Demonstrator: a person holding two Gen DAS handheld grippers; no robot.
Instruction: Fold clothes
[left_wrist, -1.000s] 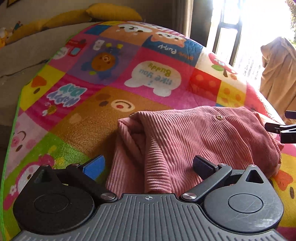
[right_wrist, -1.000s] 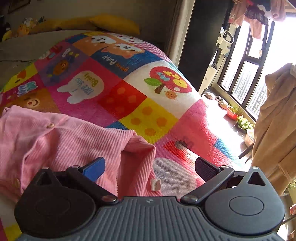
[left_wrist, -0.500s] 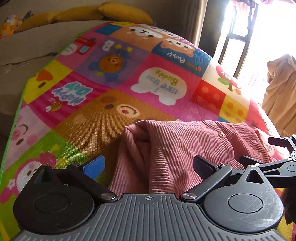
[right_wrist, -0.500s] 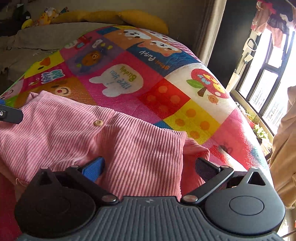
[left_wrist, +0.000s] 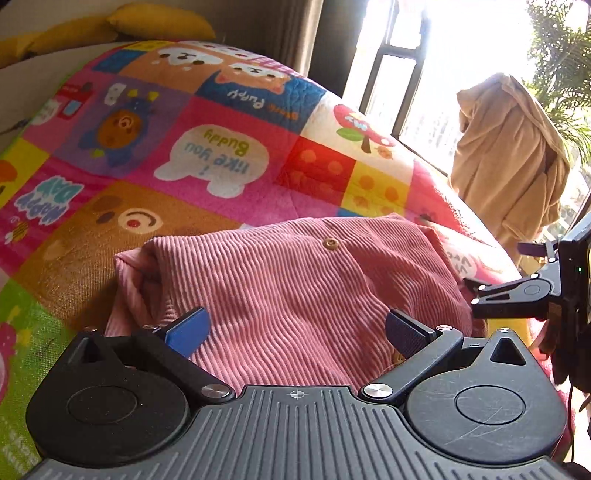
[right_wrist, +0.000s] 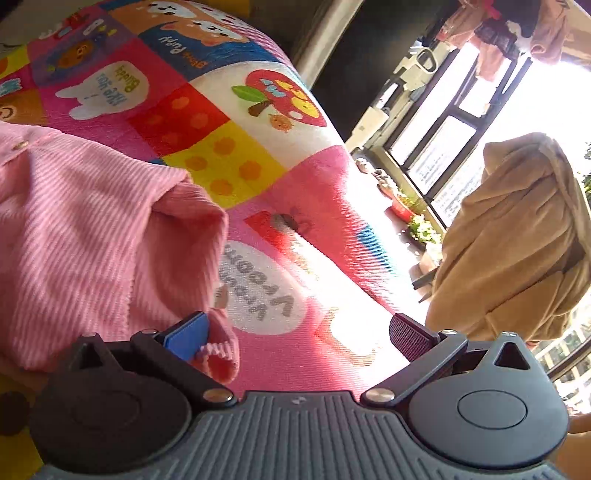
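**Garment on the quilt, grippers at its near edge**

The folded garment (left_wrist: 295, 280) lies on the quilt (left_wrist: 221, 162), which covers the bed. The left gripper (left_wrist: 295, 328) sits at the garment's near edge, its jaws spread wide over the cloth. The right gripper (right_wrist: 297, 332) sits at the garment's right end, jaws also apart, with a cuff (right_wrist: 218, 354) just beside its left finger. Pillows (left_wrist: 159, 22) lie at the quilt's far end. A robe (right_wrist: 517, 240) hangs to the right of the bed, before the window (right_wrist: 461, 140).
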